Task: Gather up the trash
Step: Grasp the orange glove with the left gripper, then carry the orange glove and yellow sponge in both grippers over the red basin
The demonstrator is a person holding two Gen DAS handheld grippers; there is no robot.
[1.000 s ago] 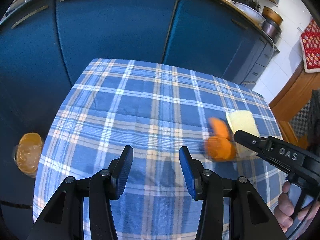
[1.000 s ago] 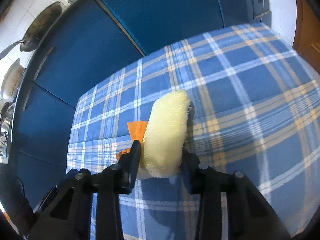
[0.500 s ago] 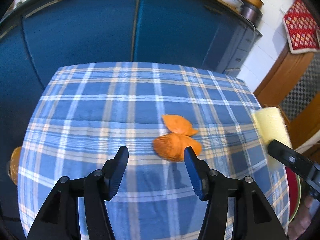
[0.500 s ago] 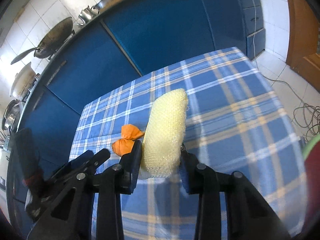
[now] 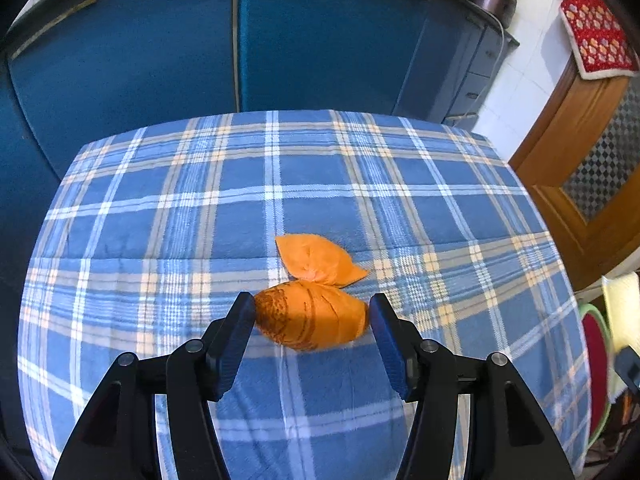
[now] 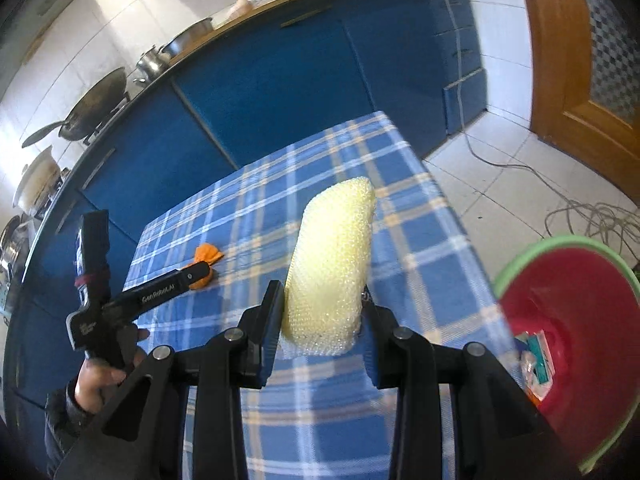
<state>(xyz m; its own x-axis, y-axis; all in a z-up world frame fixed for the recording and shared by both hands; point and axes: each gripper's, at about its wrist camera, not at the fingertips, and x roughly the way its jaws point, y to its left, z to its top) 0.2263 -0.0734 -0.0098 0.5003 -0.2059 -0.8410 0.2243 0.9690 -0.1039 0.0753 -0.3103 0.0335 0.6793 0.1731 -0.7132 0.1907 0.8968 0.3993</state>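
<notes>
A crumpled orange wrapper [image 5: 310, 320] lies on the blue plaid tablecloth [image 5: 180, 220], with a second orange piece [image 5: 318, 259] just behind it. My left gripper [image 5: 312, 320] is open, its fingers on either side of the nearer orange piece. It also shows in the right wrist view [image 6: 198, 273] at the orange trash [image 6: 207, 256]. My right gripper [image 6: 322, 312] is shut on a pale yellow foam piece [image 6: 332, 264], held above the table's right side near a red bin with a green rim [image 6: 568, 320].
The red bin holds some wrappers [image 6: 536, 360] and stands on the tiled floor right of the table. Blue cabinets [image 5: 280, 40] run behind the table. A wooden door [image 5: 580, 160] is at the right. Cables [image 6: 580, 208] lie on the floor.
My left gripper has moved forward until its open fingers flank the nearer orange piece. My right gripper has carried the yellow foam up and right, toward the red bin.
</notes>
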